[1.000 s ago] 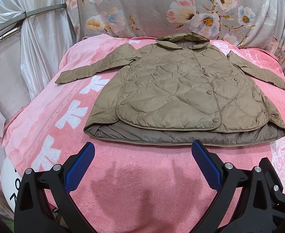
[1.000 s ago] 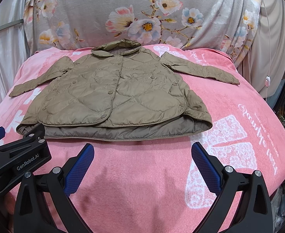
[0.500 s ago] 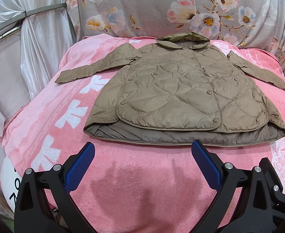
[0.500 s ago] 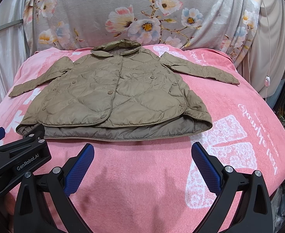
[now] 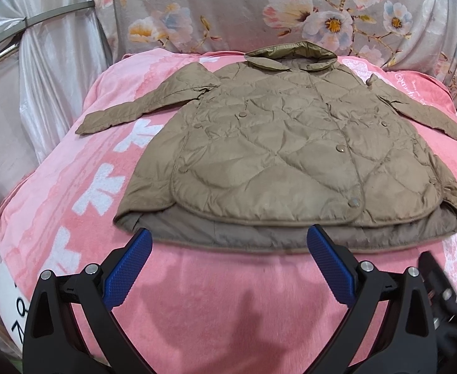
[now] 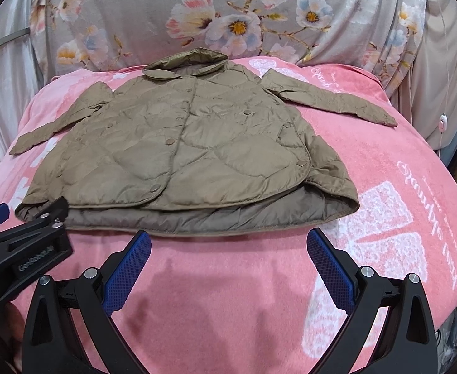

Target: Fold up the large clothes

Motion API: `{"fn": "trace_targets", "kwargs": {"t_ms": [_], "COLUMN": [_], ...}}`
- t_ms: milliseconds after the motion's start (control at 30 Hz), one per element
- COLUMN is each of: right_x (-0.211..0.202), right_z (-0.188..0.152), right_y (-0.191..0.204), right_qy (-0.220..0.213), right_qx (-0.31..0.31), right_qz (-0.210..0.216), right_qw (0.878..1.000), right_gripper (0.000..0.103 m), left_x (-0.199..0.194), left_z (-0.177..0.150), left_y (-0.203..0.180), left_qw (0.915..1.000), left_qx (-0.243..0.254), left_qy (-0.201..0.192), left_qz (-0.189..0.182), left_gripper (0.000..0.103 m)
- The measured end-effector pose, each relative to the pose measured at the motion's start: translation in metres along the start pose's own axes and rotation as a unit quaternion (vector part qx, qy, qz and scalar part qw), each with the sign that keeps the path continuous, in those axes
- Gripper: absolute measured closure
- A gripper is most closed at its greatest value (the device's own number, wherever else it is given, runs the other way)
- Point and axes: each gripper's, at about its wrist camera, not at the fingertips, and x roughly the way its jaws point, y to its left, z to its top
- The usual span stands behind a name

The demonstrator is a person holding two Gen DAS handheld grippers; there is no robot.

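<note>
A khaki quilted jacket lies flat and buttoned on a pink blanket, collar away from me, both sleeves spread outward. My left gripper hovers open just short of the hem's left half, nothing between its blue pads. My right gripper stands open just short of the hem's right half, also empty. The left gripper's black body shows at the left edge of the right wrist view, near the jacket's lower left corner.
A floral grey cloth hangs behind the blanket. Silvery plastic sheeting lines the left side. On the right a beige curtain with a small white switch on a cord stands past the blanket's edge.
Both grippers have moved slightly forward toward the jacket's hem. Their jaws stay open and the jacket has not moved.
</note>
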Motion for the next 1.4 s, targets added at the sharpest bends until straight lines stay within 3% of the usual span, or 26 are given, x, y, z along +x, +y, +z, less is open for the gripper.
{"fn": "trace_targets", "kwargs": {"t_ms": [167,333,533,700,900,1067,1100,1167,1200,1267,1400], "right_x": [0.038,0.093,0.174,0.223,0.274,0.292,0.293,0.299,0.299,0.294,0.263], "right_z": [0.039,0.096,0.16,0.188,0.193,0.195,0.197,0.206,0.209,0.219,0.251], "right_y": [-0.054,-0.151,-0.271,-0.324,-0.371,-0.387,-0.388,-0.389,-0.389,-0.386,-0.354], "right_qy": [0.003,0.001,-0.003,-0.007,-0.005,-0.029,-0.034,-0.03,-0.031,-0.045,-0.102], "right_qx": [0.047,0.136,0.235,0.271,0.347,0.384,0.384,0.382,0.38,0.366,0.315], "right_qz": [-0.012,-0.028,-0.057,-0.068,-0.052,-0.049,-0.041,-0.025,-0.023,-0.018,0.017], "right_qw": [0.999,0.99,0.97,0.96,0.936,0.922,0.922,0.924,0.924,0.929,0.943], "right_gripper": [0.005,0.005,0.005,0.005,0.006,0.025,0.034,0.065,0.069,0.087,0.095], "left_x": [0.026,0.05,0.076,0.103,0.129,0.143,0.145,0.15,0.153,0.156,0.159], "left_z": [0.023,0.044,0.068,0.085,0.099,0.101,0.101,0.101,0.101,0.101,0.101], "left_y": [0.008,0.028,0.04,0.045,0.046,0.042,0.041,0.041,0.042,0.044,0.05], "left_qw": [0.9999,0.9987,0.9963,0.9956,0.9943,0.9943,0.9942,0.9942,0.994,0.9937,0.9926], "left_qx": [-0.01,-0.047,-0.067,-0.074,-0.074,-0.059,-0.059,-0.06,-0.062,-0.067,-0.074], "left_qy": [-0.001,-0.014,-0.03,-0.007,0.003,0.01,0.013,0.018,0.021,0.024,0.028], "left_qz": [0.01,0.015,0.043,0.057,0.076,0.088,0.09,0.088,0.088,0.086,0.092], "left_gripper": [0.006,0.006,0.005,0.005,0.005,0.005,0.005,0.005,0.005,0.005,0.005]}}
